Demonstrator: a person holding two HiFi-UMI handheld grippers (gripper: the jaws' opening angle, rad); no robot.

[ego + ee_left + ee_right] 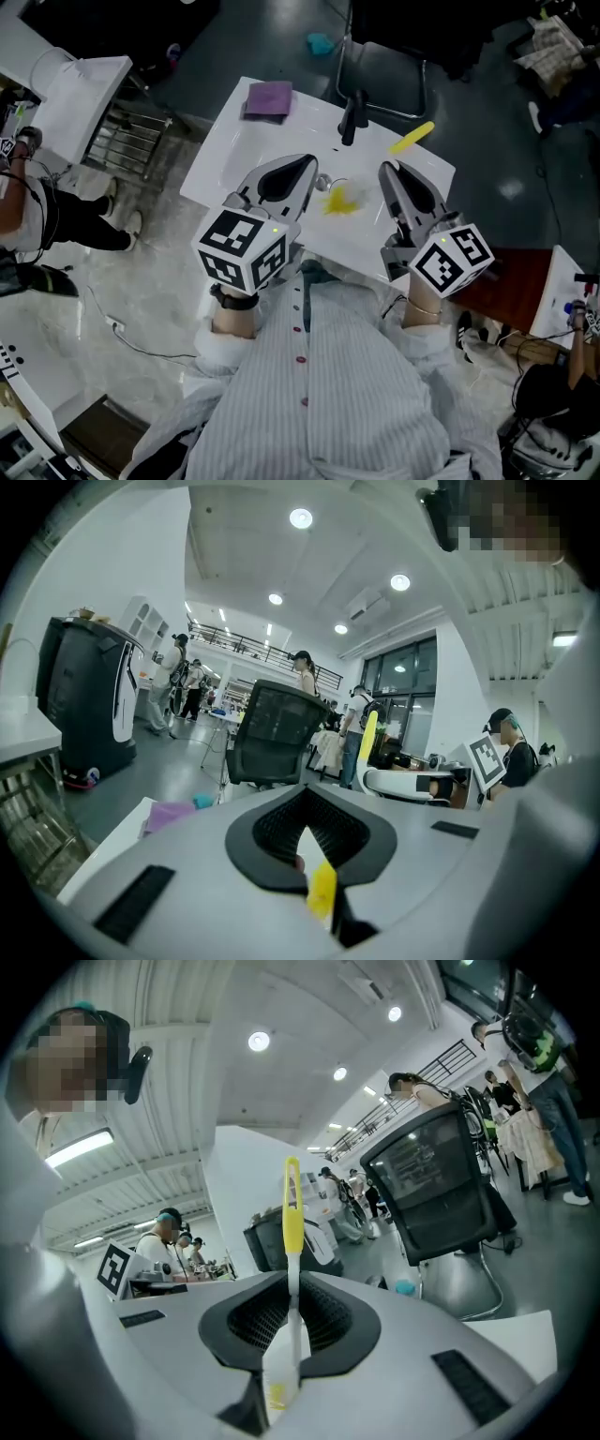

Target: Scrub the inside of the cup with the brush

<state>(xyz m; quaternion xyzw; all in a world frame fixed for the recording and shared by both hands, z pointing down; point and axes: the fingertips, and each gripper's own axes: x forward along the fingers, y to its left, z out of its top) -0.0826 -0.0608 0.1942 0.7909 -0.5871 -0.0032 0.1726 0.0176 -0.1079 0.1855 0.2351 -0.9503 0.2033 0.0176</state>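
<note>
My right gripper is shut on a thin brush with a white stem and a yellow end. That end sticks out ahead of the jaws, over the white table. My left gripper is shut, and I see nothing pinched in it. Between the two grippers a small clear cup sits on the table, hard to make out, with a yellow patch against it. A yellow bit shows low in the gap under the left jaws. Both grippers hover above the table's near edge.
A purple cloth lies at the table's far left corner. A black upright object stands at the far edge. Behind the table is a black office chair. People stand at the left and right of the room.
</note>
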